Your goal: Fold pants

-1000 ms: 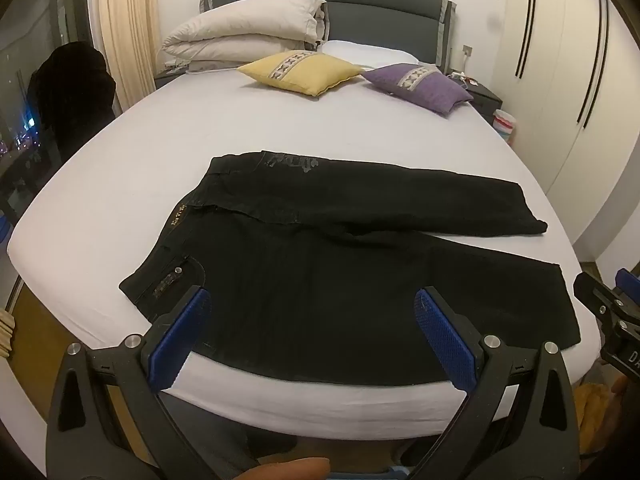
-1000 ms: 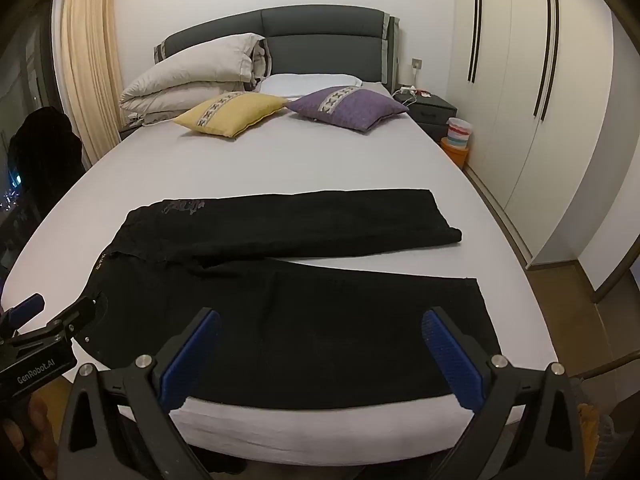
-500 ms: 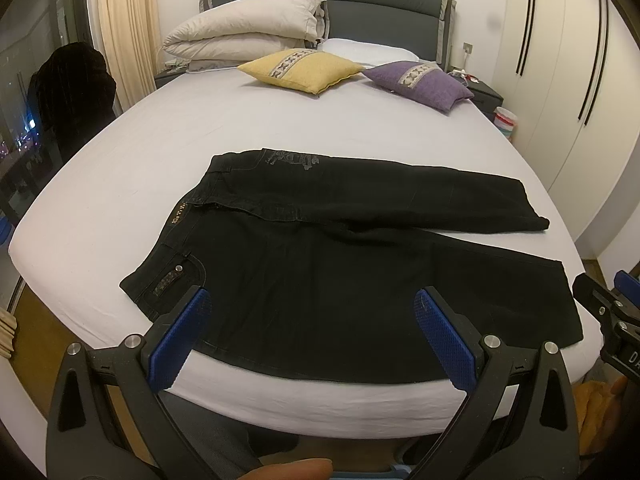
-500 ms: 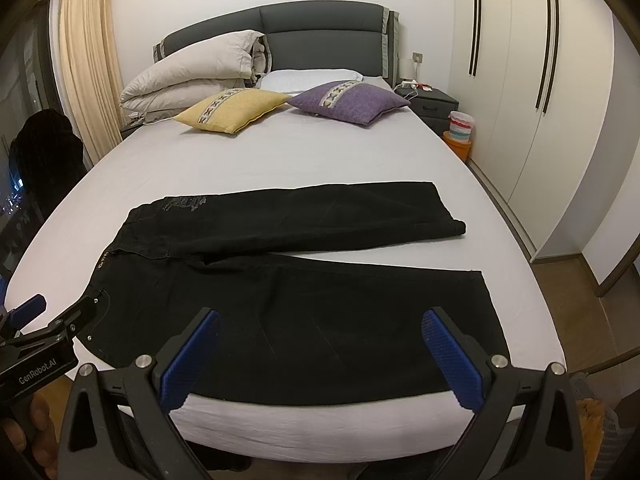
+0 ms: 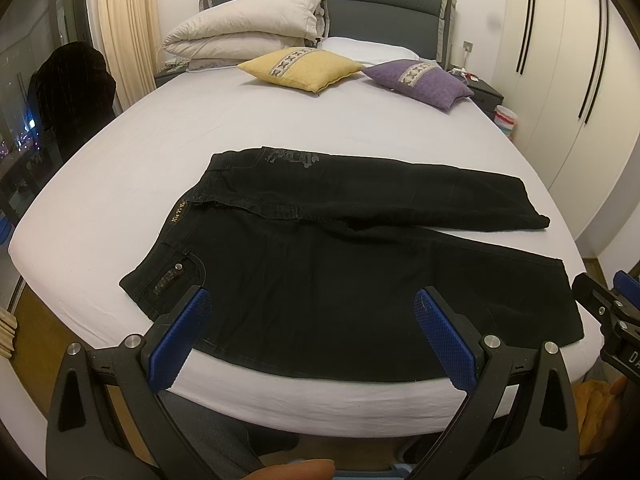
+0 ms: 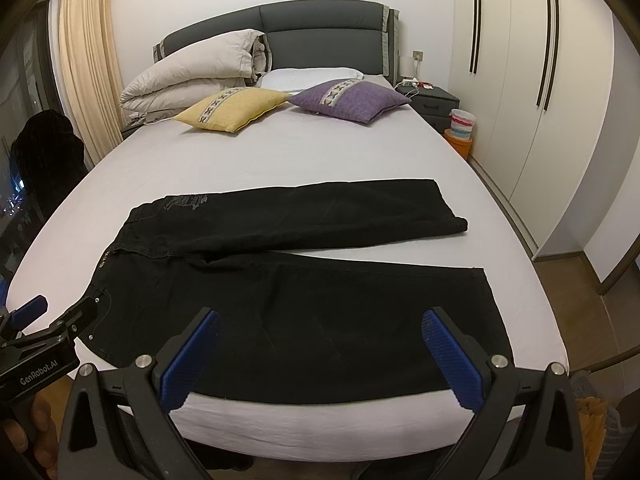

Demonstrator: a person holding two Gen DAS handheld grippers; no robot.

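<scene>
Both cameras sit slightly closer and lower over the bed than a second ago; the garment itself lies unchanged, so no fold has begun.

Item: black pants, spread flat on the near part of the bed, waistband to the left, legs running right. Far leg lies angled away from near leg, a narrow wedge of white sheet showing between their cuffs. Near leg's lower edge lies along the mattress edge.

Left gripper: jaws wide, blue pads apart, holding nothing, hovering off the bed edge over the waist-and-hip end.

Right gripper: jaws wide, empty, hovering off the edge over the near leg toward the cuff.

Other contents: yellow cushion and purple cushion well apart from the pants near the headboard; folded duvet behind them.

Assessment: approach stage only. The closing-in suggests a two-point grasp of the near leg's edge, probably to lay it over the far leg.
</scene>
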